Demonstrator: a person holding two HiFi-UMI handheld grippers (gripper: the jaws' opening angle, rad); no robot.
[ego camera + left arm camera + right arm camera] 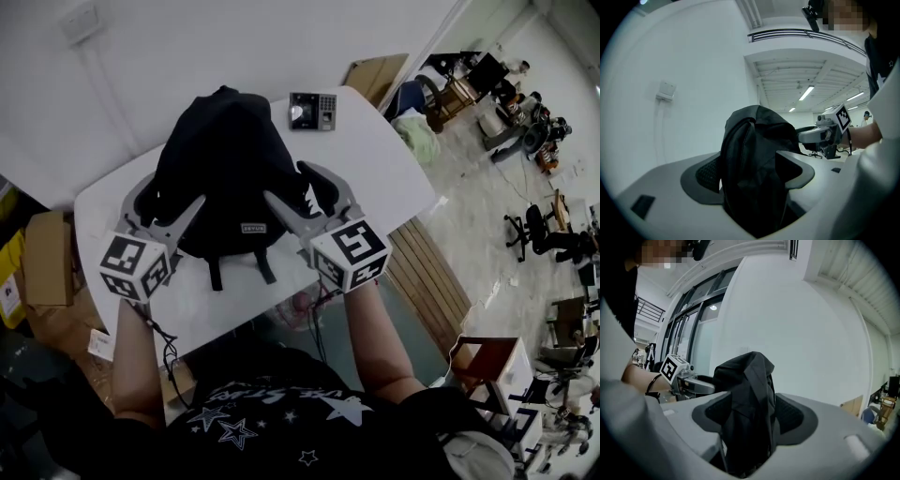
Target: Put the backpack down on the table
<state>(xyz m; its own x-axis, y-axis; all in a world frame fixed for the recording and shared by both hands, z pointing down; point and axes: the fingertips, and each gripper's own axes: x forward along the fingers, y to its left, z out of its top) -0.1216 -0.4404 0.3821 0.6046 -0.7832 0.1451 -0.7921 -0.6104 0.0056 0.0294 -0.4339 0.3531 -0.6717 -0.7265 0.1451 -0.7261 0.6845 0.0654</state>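
A black backpack [230, 169] stands upright on the white table [375, 159], its straps trailing toward the near edge. My left gripper [175, 190] is at its left side and my right gripper [286, 180] at its right side, both with the jaws spread wide. In the left gripper view the backpack's fabric [754, 164] bulges between the open jaws of the left gripper [745, 168], and the right gripper [825, 133] shows beyond it. In the right gripper view the backpack [747, 404] stands between the parted pads of the right gripper [752, 416], with the left gripper [689, 383] behind.
A small keypad device [312, 111] lies at the table's far edge, close to the white wall. Cardboard boxes [47, 258] sit on the floor left of the table. Another open box [487, 361] and office chairs [539, 230] are to the right.
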